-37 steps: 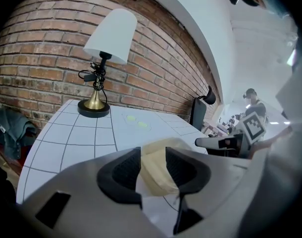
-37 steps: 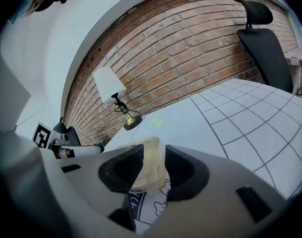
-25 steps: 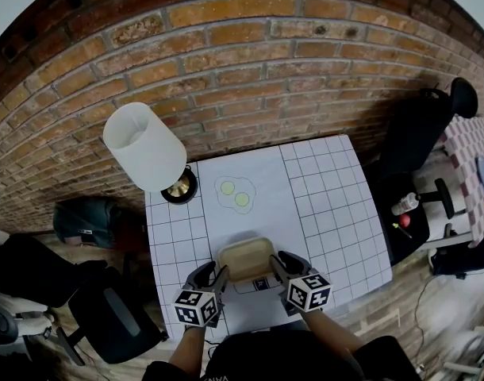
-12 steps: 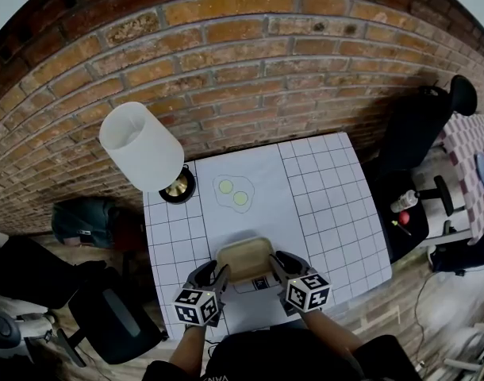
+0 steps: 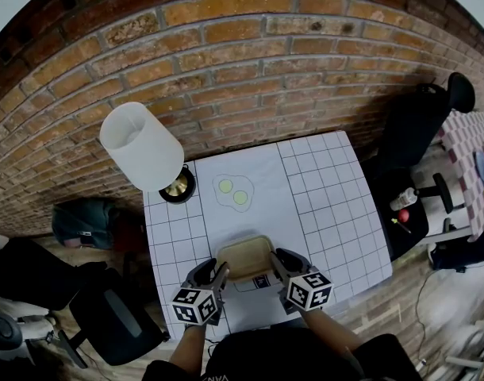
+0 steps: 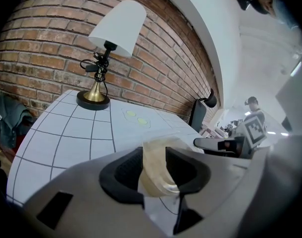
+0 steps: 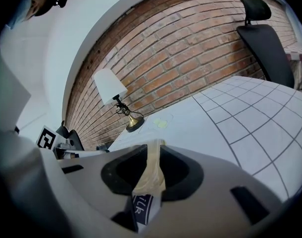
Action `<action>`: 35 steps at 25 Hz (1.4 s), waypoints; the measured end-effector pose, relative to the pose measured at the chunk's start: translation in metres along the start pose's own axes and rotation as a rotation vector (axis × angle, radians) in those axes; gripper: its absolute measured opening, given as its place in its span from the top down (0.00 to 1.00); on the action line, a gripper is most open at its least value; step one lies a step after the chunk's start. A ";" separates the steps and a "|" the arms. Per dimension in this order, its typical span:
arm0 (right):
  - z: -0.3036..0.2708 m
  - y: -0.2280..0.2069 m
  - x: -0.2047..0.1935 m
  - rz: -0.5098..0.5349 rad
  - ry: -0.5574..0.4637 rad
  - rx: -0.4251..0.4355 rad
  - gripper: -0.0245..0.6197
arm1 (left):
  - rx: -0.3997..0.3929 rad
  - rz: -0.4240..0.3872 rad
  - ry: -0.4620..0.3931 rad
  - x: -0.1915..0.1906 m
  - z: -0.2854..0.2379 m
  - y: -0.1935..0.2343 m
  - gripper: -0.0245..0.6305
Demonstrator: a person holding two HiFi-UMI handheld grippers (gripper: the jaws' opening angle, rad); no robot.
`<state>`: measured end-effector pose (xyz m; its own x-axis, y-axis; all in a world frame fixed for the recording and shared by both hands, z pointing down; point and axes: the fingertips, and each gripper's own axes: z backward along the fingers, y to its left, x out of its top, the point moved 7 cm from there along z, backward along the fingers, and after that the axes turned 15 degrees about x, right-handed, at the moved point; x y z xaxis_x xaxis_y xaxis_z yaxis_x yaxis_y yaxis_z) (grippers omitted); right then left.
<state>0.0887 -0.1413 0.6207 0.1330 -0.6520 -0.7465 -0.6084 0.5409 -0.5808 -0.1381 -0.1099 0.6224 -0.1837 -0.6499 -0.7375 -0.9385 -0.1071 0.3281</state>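
Left claw (image 5: 217, 271) and right claw (image 5: 276, 260) stay clamped on opposite rims of the tray (image 5: 243, 258), which has barely shifted over the tabletop (image 5: 329, 205).

A white square table with black grid lines (image 5: 337, 205) carries a brass-footed lamp with a white shade (image 5: 143, 145), far ahead and left of the left gripper (image 5: 214, 271). A pale sheet printed with two yellow-green dots (image 5: 234, 193) lies ahead, between the left gripper and the right gripper (image 5: 278, 259).

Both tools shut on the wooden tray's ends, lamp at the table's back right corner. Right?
No. The lamp stands at the back left corner of the table, per the head view. The left tool and right tool are shut on the ends of the wooden tray.
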 end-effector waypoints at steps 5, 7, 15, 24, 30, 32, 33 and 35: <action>0.001 0.003 0.003 0.004 -0.017 -0.003 0.85 | -0.013 0.025 -0.018 0.004 0.003 0.001 0.74; 0.001 0.004 0.005 0.005 -0.024 -0.003 0.85 | -0.020 0.025 -0.023 0.006 0.004 0.001 0.74; 0.008 0.011 0.018 0.014 -0.078 0.002 0.86 | -0.027 0.023 -0.069 0.018 0.011 0.000 0.81; 0.015 0.020 0.034 0.033 -0.140 0.021 0.87 | -0.032 0.022 -0.128 0.034 0.018 -0.004 0.86; 0.020 0.029 0.048 0.051 -0.187 0.033 0.88 | -0.028 -0.013 -0.177 0.048 0.026 -0.006 0.88; 0.022 0.032 0.053 0.064 -0.199 0.033 0.93 | -0.031 -0.007 -0.195 0.053 0.029 -0.006 0.89; 0.023 0.033 0.054 0.070 -0.204 0.035 0.93 | -0.033 -0.007 -0.202 0.055 0.030 -0.007 0.89; 0.025 0.036 0.058 0.079 -0.215 0.038 0.93 | -0.035 -0.009 -0.216 0.058 0.033 -0.007 0.89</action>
<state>0.0935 -0.1461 0.5484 0.2525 -0.4807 -0.8397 -0.5938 0.6083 -0.5267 -0.1514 -0.1219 0.5578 -0.2372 -0.4729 -0.8486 -0.9303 -0.1408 0.3386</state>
